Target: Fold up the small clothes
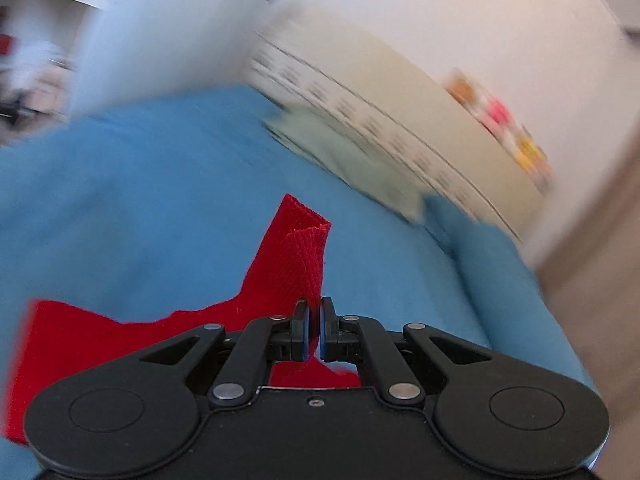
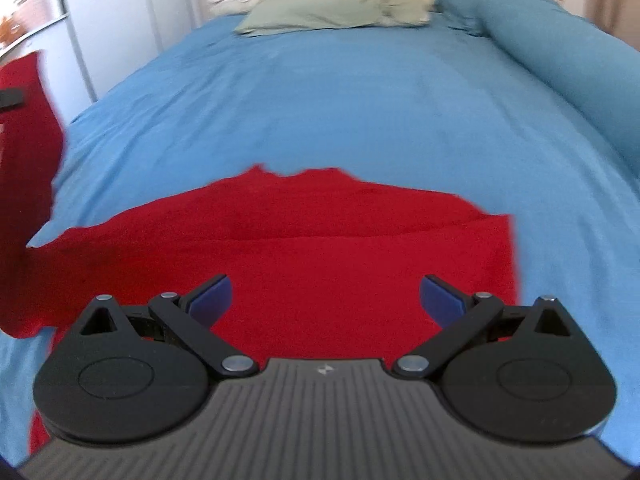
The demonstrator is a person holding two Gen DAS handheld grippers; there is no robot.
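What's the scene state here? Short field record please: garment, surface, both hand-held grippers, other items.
garment: red knit garment, partly lying on the bed, one edge lifted
surface: bed with blue sheet
left hand-held gripper: shut on the red knit garment, a fold of fabric sticking up between its fingers
right hand-held gripper: open, over the flat part of the garment, holding nothing
other items: green pillow at the head of the bed; blue bolster along the right side
image quality: left wrist view is motion-blurred

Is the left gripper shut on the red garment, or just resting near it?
Shut on it: the left gripper has its jaws closed on a raised fold of the red garment.
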